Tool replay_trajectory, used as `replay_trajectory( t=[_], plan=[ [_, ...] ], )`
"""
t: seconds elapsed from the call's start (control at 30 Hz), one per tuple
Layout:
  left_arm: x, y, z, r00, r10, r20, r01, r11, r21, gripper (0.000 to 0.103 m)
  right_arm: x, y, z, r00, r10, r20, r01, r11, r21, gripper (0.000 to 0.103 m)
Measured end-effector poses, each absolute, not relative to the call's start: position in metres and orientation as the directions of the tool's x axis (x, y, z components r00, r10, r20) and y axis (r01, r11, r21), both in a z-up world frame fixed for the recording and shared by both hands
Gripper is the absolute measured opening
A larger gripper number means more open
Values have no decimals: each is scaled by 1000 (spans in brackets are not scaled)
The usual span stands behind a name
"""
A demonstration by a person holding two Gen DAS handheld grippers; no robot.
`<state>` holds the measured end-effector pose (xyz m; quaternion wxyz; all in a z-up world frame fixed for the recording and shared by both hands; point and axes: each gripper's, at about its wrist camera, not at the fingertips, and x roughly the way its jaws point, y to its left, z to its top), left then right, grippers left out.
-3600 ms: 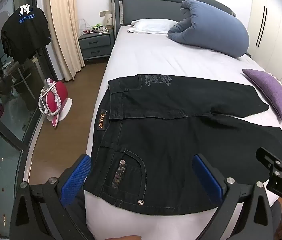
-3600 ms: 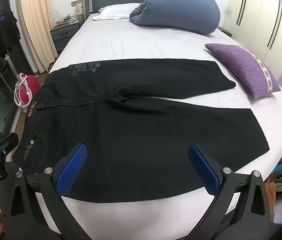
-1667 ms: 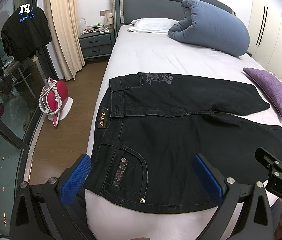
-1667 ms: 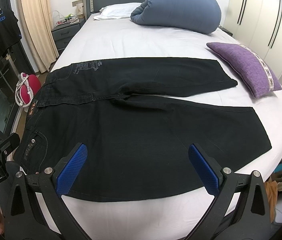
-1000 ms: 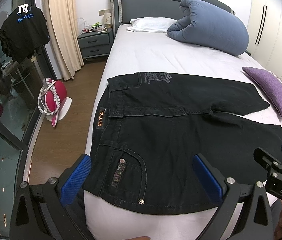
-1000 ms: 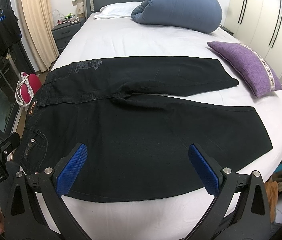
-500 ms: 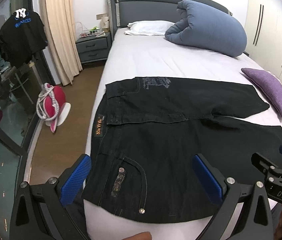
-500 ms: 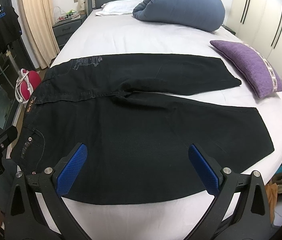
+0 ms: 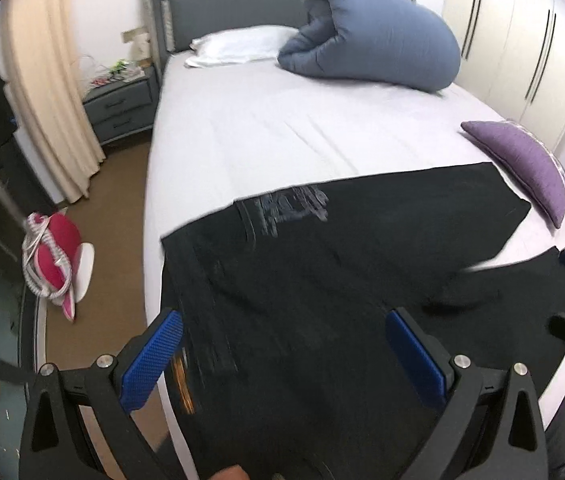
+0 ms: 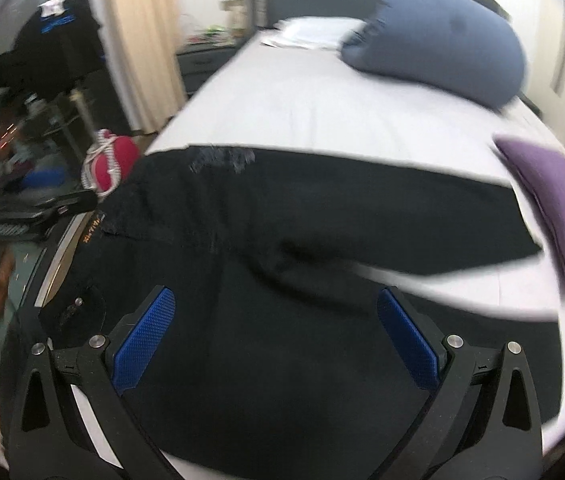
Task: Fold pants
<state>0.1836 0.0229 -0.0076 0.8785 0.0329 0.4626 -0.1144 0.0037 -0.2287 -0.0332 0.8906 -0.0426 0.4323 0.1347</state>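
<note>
— Where are the pants right now?

— Spread flat on the bed, near its foot edge, waistband toward nine o'clock and the legs running out to three o'clock. The far leg ends just beside the purple cushion; the near leg lies at an angle to it, so the two make an open V.

— Why laid out like that?

— I judge it's the start of the fold: with both legs flat and apart, one can be carried over onto the other.

— And the grippers?

— The left gripper hangs over the waistband end, jaws spread wide, holding nothing. The right gripper hangs over the near leg, jaws equally spread and empty. Both views are blurred, so I can't tell whether either touches cloth.

— Anything in the way?

— The rolled blue duvet and white pillow sit at twelve o'clock, well apart from the pants.
</note>
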Motion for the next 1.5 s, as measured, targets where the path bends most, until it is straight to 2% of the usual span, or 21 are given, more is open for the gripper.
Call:
replay_trajectory(
  t=[0.1,0.17,0.2,0.27,0.3,0.4,0.5,0.63,0.7,0.77,0.8,0.83,0.9,1.0,1.2,1.4,1.5],
  plan=[
    [241,37,-17,517,-205,-831,238,967,-91,103,43,-238,-29,588,252,-769,-379,925,14,102],
    [275,43,-29,493,-202,-846,253,964,-82,103,70,-243,-31,569,276,-775,-443,896,-6,95],
    [296,45,-38,474,-200,-858,276,959,-71,103,85,-244,-34,549,286,-785,-477,879,-14,90],
    [328,47,-54,421,-226,-878,329,940,-85,102,106,-250,-39,514,314,-798,-527,850,-5,86],
    [345,47,-63,387,-231,-893,355,931,-86,98,118,-252,-44,499,329,-802,-553,833,-2,85],
    [377,40,-89,293,-247,-924,445,890,-97,93,144,-259,-58,450,378,-809,-612,791,29,80],
    [399,37,-111,223,-245,-944,508,855,-102,93,163,-263,-68,425,415,-804,-637,769,60,79],
    [414,37,-136,130,-241,-962,548,826,-133,76,183,-260,-82,393,460,-796,-654,748,109,75],
    [422,41,-142,103,-249,-963,557,817,-152,73,192,-258,-88,385,462,-799,-663,741,108,72],
    [421,42,-141,97,-248,-964,564,812,-152,56,198,-249,-90,375,466,-801,-670,734,113,69],
    [419,41,-140,78,-263,-962,569,804,-174,33,203,-246,-92,371,467,-802,-674,730,113,66],
    [417,40,-139,61,-273,-960,571,799,-191,18,208,-240,-94,369,468,-803,-680,725,110,65],
    [405,31,-137,71,-220,-973,611,781,-132,12,218,-232,-96,363,470,-805,-689,717,108,64],
    [392,23,-130,128,-179,-975,627,777,-60,9,235,-218,-96,359,469,-807,-698,709,101,61],
    [349,29,-97,318,-198,-927,625,779,48,9,267,-186,-94,336,452,-826,-747,662,59,49],
    [309,14,-85,476,-160,-865,635,743,211,9,301,-159,-109,288,387,-876,-784,621,16,49],
    [299,14,-88,493,-165,-854,635,740,223,8,311,-151,-121,261,348,-901,-795,606,4,49]
  ],
)
